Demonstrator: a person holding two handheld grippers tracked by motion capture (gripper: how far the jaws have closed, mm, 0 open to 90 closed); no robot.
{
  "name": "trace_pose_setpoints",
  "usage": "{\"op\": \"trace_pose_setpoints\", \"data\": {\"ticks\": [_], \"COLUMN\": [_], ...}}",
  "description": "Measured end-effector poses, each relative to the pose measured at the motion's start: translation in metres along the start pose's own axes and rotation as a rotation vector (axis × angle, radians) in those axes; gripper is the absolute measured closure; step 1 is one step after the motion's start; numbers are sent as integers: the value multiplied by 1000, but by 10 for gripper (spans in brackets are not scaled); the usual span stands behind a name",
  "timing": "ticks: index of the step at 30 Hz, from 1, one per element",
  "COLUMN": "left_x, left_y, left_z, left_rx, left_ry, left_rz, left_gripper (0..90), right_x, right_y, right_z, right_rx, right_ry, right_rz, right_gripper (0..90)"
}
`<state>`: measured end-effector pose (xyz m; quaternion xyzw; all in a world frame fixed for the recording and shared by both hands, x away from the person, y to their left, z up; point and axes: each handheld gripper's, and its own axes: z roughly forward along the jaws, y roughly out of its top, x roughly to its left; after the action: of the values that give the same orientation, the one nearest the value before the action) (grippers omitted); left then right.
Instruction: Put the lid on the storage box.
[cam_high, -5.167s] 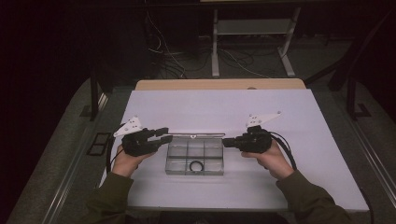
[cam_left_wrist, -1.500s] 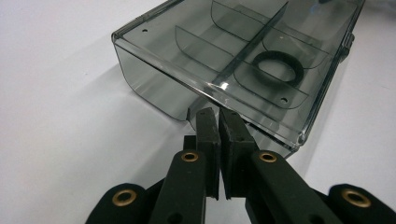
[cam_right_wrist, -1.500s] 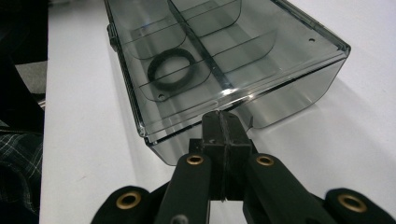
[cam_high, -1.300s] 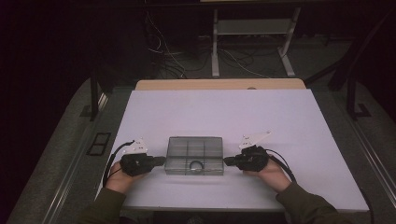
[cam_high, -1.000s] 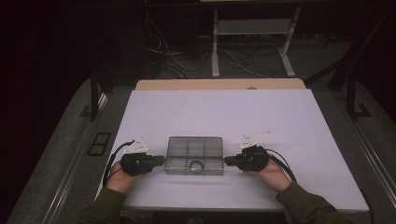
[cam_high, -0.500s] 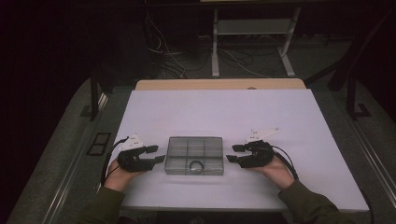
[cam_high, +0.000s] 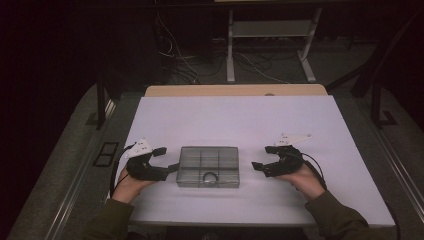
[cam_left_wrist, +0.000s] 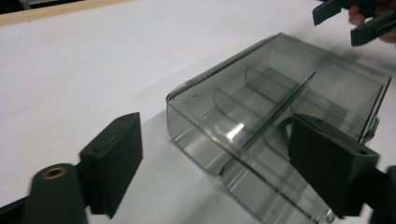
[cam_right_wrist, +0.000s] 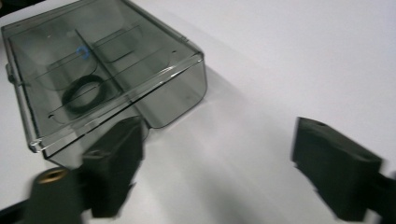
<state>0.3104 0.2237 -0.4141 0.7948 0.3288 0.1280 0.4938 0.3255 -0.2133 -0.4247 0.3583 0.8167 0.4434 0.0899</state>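
Note:
A clear smoky compartment box (cam_high: 209, 166) lies lid-down-shut on the white table, with a black ring (cam_high: 210, 176) in its front middle cell. My left gripper (cam_high: 167, 159) sits at the box's left end, its jaws just having opened. The box corner (cam_left_wrist: 280, 107) stands between them in the left gripper view, and the pads (cam_left_wrist: 112, 163) do not press on it. My right gripper (cam_high: 261, 157) is a short gap off the box's right end; its jaws have just opened and hold nothing. The right gripper view has the box (cam_right_wrist: 107, 70) and the ring (cam_right_wrist: 86, 93) to the left of the jaws.
The white table top (cam_high: 240, 120) stretches wide behind the box, with a wooden strip (cam_high: 235, 90) along its far edge. Both hands rest near the front edge. Cables (cam_high: 180, 70) and a metal stand (cam_high: 270, 50) lie on the dark floor beyond.
Both grippers held the box's ends a second ago and have let go, jaws spreading wide. The right hand has drawn a little to the right, away from the box. The box stays put.

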Motion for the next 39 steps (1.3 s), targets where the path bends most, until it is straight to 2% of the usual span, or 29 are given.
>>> {"op": "trace_pose_setpoints", "data": {"ticks": [2,4,7,11,18,23,26,39], "left_x": [-2,-4,-6,-12,-21,-22,-23,-25], "left_y": [3,5,6,8,10,10,10,11], "left_z": [1,4,8,13,19,21,23,28], "left_rx": [-10,-15,-16,-25,-20,-31,-21,-13], "left_ry": [-9,0,-2,-25,-34,-40,-40,-38], "left_rz": [-4,-11,-19,-32,3,17,29,48], "left_gripper": [133,86,1,0,0,0,0,0], "right_x": [-1,-2,-3,-5,-10,-12,-15,-24], "right_y": [-1,-3,-6,-10,-19,-29,-36,-55], "right_z": [-2,-3,-8,-16,-32,-45,-52,-72], "right_rx": [-10,-20,-35,-46,-91,-114,-111,-138], "right_ry": [-9,-9,-29,-44,-39,-48,-62,-105], "right_rz": [-2,-8,-3,-10,-12,-5,-4,29], "right_gripper": [110,4,5,6,6,6,6,6]}}
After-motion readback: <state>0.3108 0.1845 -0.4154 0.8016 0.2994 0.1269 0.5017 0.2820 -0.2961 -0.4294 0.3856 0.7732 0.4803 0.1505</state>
